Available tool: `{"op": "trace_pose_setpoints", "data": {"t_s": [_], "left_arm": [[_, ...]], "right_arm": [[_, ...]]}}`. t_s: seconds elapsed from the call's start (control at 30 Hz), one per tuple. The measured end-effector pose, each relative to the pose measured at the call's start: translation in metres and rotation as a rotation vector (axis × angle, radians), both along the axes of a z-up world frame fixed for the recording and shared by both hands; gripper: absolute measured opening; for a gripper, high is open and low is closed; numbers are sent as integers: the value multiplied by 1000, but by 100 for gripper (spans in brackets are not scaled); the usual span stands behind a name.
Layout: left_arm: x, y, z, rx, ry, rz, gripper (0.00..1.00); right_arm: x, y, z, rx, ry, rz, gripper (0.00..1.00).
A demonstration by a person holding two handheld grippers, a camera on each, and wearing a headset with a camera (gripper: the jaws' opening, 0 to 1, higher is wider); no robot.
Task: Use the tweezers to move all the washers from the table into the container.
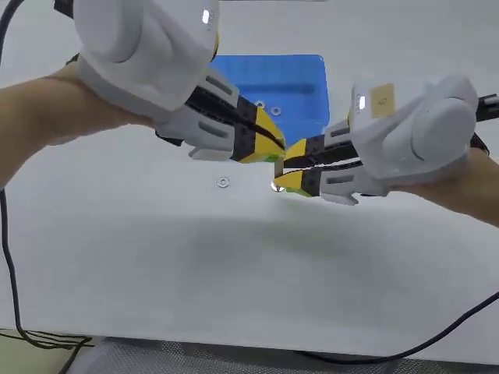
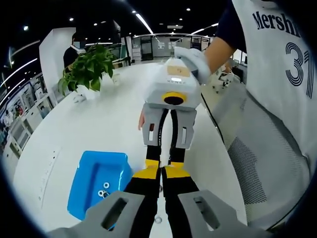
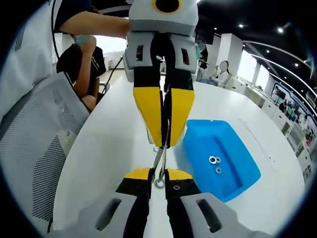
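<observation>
While left tongs (image 3: 162,141) are clamping the tweezers (image 3: 158,161) | right tongs (image 3: 158,174) are squeezing their legs | washer (image 3: 159,184) is probably handling light, stiff, slippery | rim is offering best hold

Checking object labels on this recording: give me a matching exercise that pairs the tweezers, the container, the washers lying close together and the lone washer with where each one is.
Things:
A tweezers
B container
C grouped washers
D lone washer

Places:
1 lying free on the table, left of the gripper tips in the head view
2 inside the blue container
3 clamped in the left gripper
4 standing on the table beyond both grippers

Pairs: A-3, B-4, C-2, D-1
</observation>
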State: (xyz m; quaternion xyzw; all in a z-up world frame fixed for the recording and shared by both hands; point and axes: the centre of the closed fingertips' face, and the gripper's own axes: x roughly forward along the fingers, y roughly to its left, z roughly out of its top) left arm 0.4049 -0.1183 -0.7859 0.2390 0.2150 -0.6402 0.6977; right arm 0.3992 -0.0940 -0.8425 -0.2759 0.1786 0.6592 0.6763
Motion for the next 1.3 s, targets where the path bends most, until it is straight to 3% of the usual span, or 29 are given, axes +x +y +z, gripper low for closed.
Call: {"op": "trace_pose_setpoints", "data": {"t_s": [0.03,0.5,0.9,1.3], "left_arm": [[0,0,0,0,11,1,5],[-2,-1,-6,2,11,-7,5],[-2,1,-6,0,34,-3,5],[-3,4,-6,17,34,-5,6]], "right_arm": [[0,0,0,4,6,-2,11],[2,-2,-4,0,6,-17,11],[2,0,-7,-6,18,-12,10],[2,2,-7,-8,17,-14,9]]}}
